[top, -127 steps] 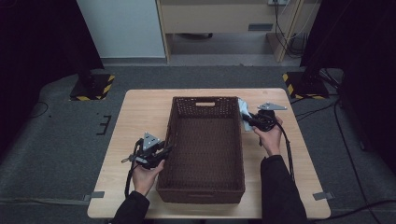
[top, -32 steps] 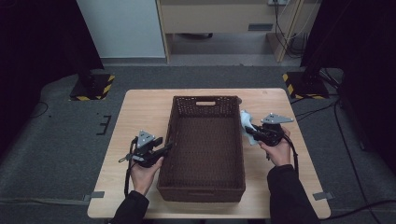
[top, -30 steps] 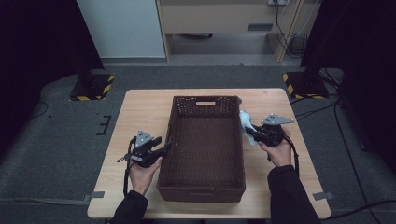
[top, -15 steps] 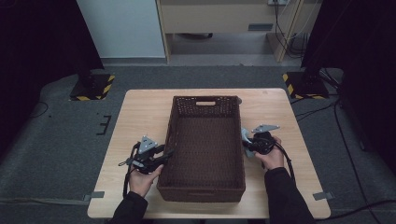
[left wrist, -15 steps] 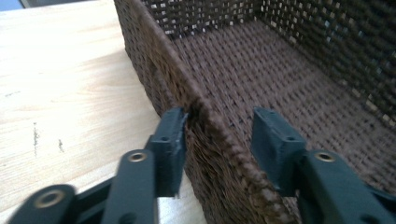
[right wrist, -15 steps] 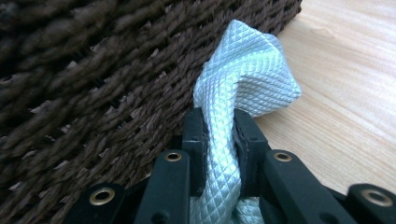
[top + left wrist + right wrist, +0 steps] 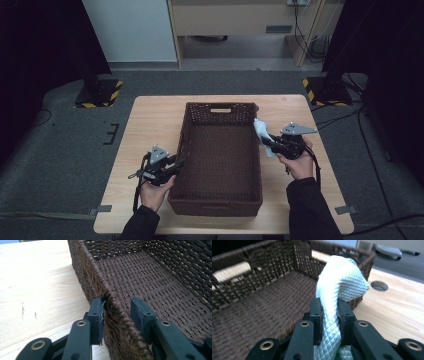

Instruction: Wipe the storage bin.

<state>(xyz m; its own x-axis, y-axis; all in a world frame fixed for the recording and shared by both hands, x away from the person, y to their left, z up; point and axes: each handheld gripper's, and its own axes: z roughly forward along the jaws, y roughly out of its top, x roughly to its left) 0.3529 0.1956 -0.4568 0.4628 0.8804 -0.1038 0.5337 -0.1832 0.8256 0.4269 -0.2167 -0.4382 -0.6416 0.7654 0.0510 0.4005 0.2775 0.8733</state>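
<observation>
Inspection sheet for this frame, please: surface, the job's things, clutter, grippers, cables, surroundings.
Surface: light wooden table, round hole near its far right corner.
Job's things: dark woven basket mid-table, nothing inside; pale quilted cloth held at its right rim.
Clutter: nothing seen.
Grippers: left gripper straddles the basket's left wall, jaws have just been closing, outer pad at the weave, inner pad apart from it; right gripper shut on the cloth.
Cables: one trails from each gripper; more lie on the floor at far right.
Surroundings: grey carpet, black curtains, two hazard-striped stand bases, wooden furniture behind.
</observation>
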